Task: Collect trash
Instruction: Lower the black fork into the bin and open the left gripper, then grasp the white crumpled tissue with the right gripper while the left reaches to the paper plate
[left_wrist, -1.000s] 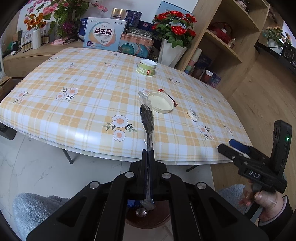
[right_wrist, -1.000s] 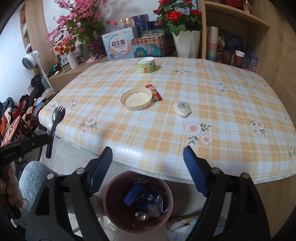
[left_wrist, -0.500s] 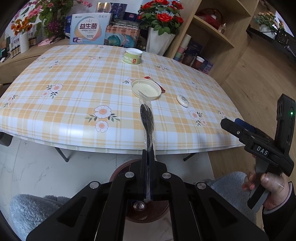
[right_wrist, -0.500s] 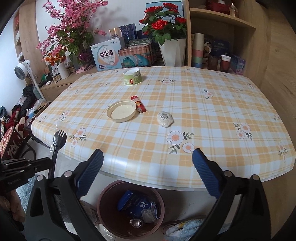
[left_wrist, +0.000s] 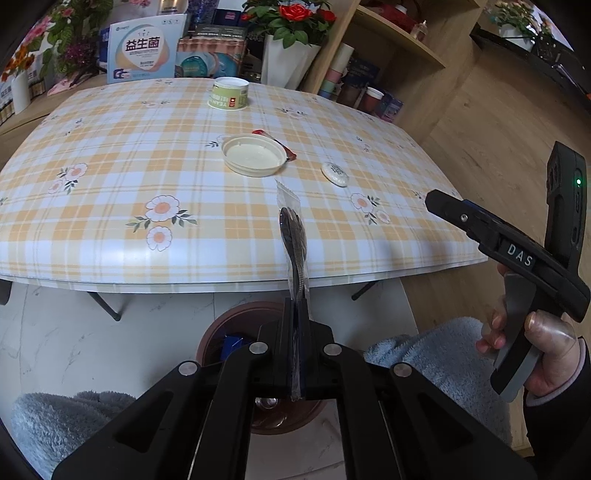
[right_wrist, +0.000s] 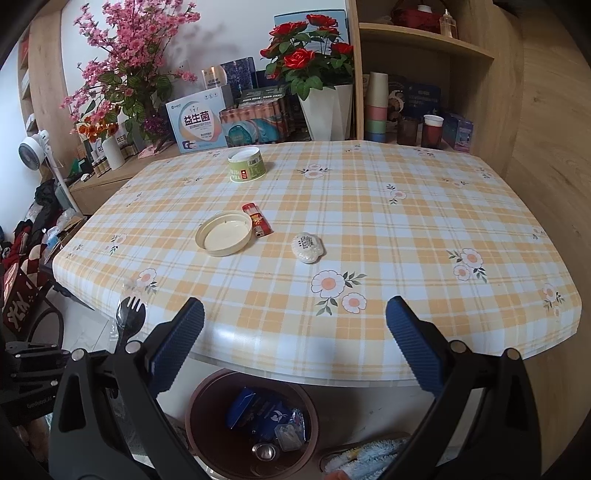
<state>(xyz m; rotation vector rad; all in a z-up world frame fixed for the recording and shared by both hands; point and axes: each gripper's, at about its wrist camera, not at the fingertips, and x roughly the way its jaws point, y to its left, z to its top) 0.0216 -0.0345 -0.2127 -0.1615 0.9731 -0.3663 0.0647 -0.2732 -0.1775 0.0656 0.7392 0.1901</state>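
My left gripper (left_wrist: 295, 314) is shut on a black plastic spork in a clear wrapper (left_wrist: 293, 236), held upright in front of the table edge, above the brown trash bin (left_wrist: 229, 325). The spork (right_wrist: 129, 317) also shows at the left of the right wrist view. My right gripper (right_wrist: 295, 343) is open and empty, above the bin (right_wrist: 207, 428), which holds blue wrappers. On the plaid table lie a cream lid (right_wrist: 224, 238), a red sachet (right_wrist: 257, 218), a small white packet (right_wrist: 307, 247) and a green cup (right_wrist: 246, 164).
Boxes and flower vases (right_wrist: 325, 110) stand behind the table. A wooden shelf (right_wrist: 424, 74) with cups is at the back right. Fluffy blue-grey cushions (left_wrist: 436, 362) sit on both sides of the bin. A fan (right_wrist: 35, 147) stands far left.
Both grippers have pulled back and risen a little from the table edge. The left still holds the spork; the right stays open.
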